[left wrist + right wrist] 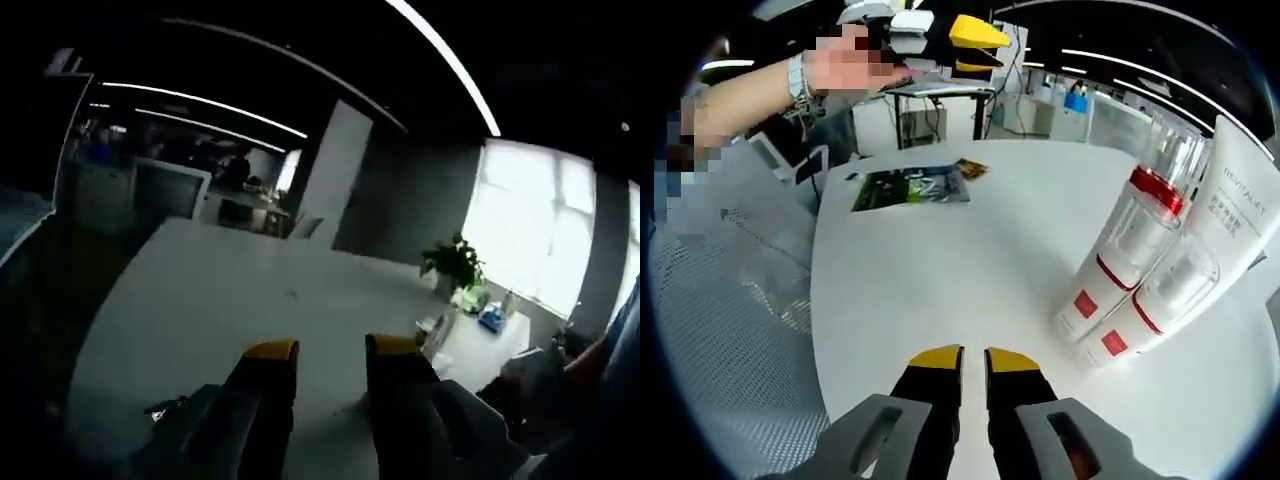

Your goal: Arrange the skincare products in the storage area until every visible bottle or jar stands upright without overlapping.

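In the right gripper view, the right gripper (973, 360) hangs low over a white bench (940, 270), its yellow-tipped fingers (937, 358) narrow with a slim gap, holding nothing. At 3 o'clock stand two clear bottles (1140, 270) with red bands, touching each other, and a white tube (1245, 215) just behind them. At 11 o'clock a dark leaflet (910, 187) lies flat on the bench. The left gripper (970, 45) shows at 12 o'clock, held up in a hand (845, 60).

In the left gripper view, the left gripper's fingers (272, 352) stand moderately apart, empty, above the bench (220, 300). A dim office lies beyond: ceiling light strips (445, 65), a bright window (540, 230) at 3 o'clock, a potted plant (455, 262) before it.
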Motion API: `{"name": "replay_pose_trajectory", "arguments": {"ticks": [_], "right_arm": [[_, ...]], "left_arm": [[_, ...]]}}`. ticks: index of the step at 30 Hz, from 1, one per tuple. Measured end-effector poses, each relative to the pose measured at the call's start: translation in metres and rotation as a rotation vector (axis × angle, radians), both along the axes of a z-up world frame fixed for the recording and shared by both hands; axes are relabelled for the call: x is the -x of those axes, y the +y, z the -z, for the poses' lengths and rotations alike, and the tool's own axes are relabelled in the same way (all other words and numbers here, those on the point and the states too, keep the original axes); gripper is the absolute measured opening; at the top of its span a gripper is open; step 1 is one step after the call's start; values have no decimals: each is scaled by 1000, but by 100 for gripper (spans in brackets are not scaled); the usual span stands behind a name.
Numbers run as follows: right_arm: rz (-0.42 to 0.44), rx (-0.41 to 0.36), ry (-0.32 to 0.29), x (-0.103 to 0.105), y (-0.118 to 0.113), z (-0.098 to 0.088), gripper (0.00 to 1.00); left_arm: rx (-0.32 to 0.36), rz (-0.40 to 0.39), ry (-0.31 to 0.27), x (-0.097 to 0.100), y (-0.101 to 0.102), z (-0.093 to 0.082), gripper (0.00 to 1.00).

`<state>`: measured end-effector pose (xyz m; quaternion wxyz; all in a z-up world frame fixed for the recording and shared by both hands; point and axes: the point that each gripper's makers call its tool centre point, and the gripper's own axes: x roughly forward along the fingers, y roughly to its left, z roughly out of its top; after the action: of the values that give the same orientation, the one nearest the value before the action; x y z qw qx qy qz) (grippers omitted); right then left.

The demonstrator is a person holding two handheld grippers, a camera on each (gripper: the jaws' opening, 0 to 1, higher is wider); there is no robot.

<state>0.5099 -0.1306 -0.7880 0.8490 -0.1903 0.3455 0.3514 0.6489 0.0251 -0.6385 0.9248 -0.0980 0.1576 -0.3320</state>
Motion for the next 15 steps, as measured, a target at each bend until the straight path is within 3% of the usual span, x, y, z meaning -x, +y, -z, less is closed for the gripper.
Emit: {"name": "replay_pose_trajectory", "arguments": {"ticks": [8, 12, 13, 15], "right_arm": [[-36, 12, 18, 7, 12, 6, 1], [-48, 16, 22, 9, 16, 7, 2], [-49, 17, 24, 9, 16, 7, 2], [-50, 18, 28, 10, 17, 8, 2]], "left_arm": [[-259, -207, 165, 15, 87, 62, 28], [-275, -217, 227, 18, 98, 86, 29], [-274, -225, 265, 21, 101, 95, 29], [-272, -231, 272, 21, 102, 101, 29]]}}
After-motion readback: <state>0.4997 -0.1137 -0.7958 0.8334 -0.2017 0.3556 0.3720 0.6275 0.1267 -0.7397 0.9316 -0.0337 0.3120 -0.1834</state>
